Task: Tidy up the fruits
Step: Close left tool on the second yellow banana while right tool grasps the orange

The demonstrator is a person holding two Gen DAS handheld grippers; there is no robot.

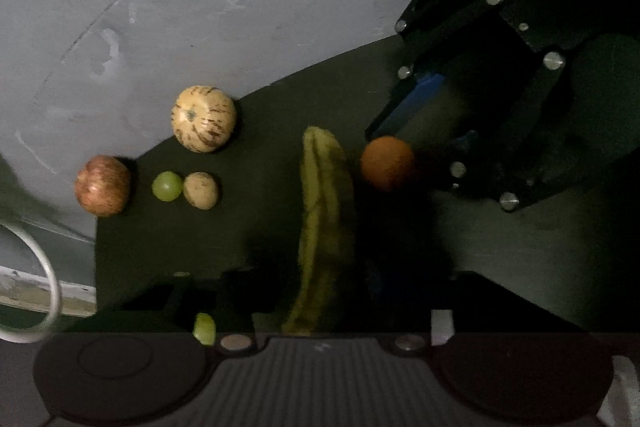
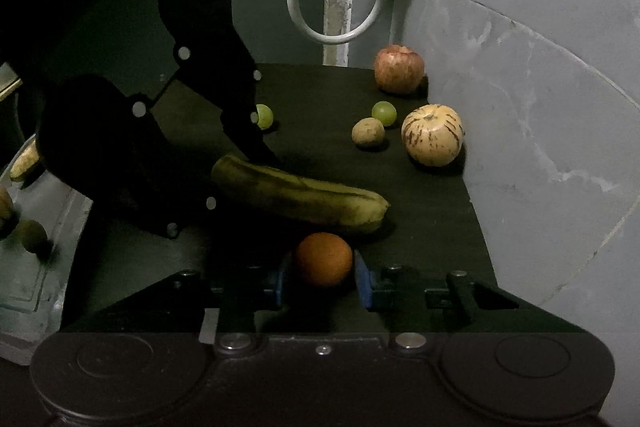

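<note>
Orange [image 2: 324, 259]: sits on the dark mat [image 2: 420, 227], clamped between the right gripper [image 2: 323, 281]'s blue pads, ready for lifting.
Banana [image 2: 300, 197]: lies just beyond the orange; the left gripper [image 1: 316, 303] grasps its near end.
Apple [image 2: 399, 69]: far back, with the striped melon [image 2: 433, 135], untouched.

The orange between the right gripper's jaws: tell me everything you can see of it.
The orange is a small round fruit, dull orange with a matte, finely textured skin, whole and unmarked. It sits on the dark mat, just short of the banana's blunt end. The right gripper has its blue-padded jaws closed on its two sides. Whether it touches the banana cannot be told.
</note>
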